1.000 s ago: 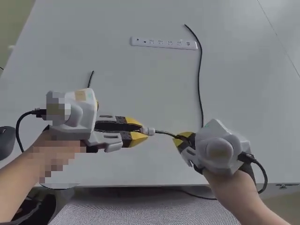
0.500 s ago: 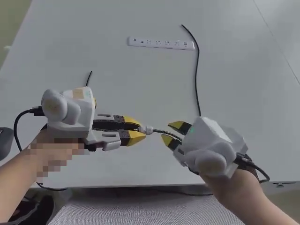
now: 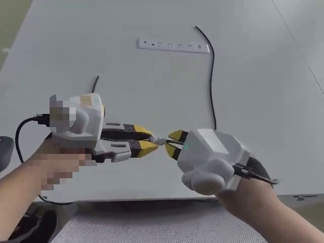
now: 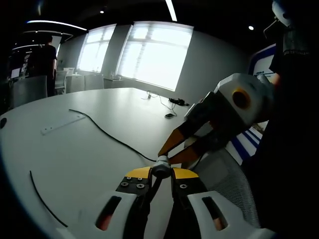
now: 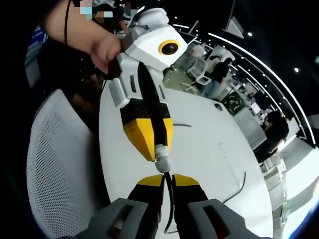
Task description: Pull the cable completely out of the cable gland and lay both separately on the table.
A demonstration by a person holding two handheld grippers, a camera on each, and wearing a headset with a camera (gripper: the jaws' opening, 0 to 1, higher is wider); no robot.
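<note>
- Head view:
  - Grippers meet nose to nose above the near edge of the white table [image 3: 126,101], with a grey mesh chair [image 3: 152,223] below them.
  - The left gripper [image 3: 146,142] comes in from the left. Its yellow-tipped jaws are pressed on the pale cable gland [image 3: 158,140], which pokes out just past the tips.
  - The right gripper [image 3: 173,143] faces it, jaws parted a little, one above and one below the black cable [image 3: 166,142] right where it leaves the gland.
  - There is plenty of bare tabletop beyond. A short black wire [image 3: 96,83] lies off to the left. The power strip [image 3: 174,46] sits far back, and its cord [image 3: 212,86] runs down the right side toward the near edge.
- Left gripper view:
  - Its own jaws rise from the bottom, clamped on the gland [image 4: 161,165], which stands between the tips.
  - The right gripper [image 4: 167,155] reaches in from the right. Its two yellow fingers [image 4: 179,137] converge on the gland's far end with a slim gap between them.
  - The table sweeps away open to the left and ahead.
  - The power strip [image 4: 62,123] and cord [image 4: 114,138] lie well apart from the tools, and the short wire [image 4: 42,196] lies near the table's left rim.
- Right gripper view:
  - Its own jaws stand slightly apart, and the cable [image 5: 170,199] runs down the gap between the tips.
  - Straight ahead, the gland [image 5: 160,155] sits pinched in the left gripper [image 5: 153,147].
  - The table edge curves past on the left with the chair mesh [image 5: 55,164] beside it, and open tabletop stretches to the right.
</note>
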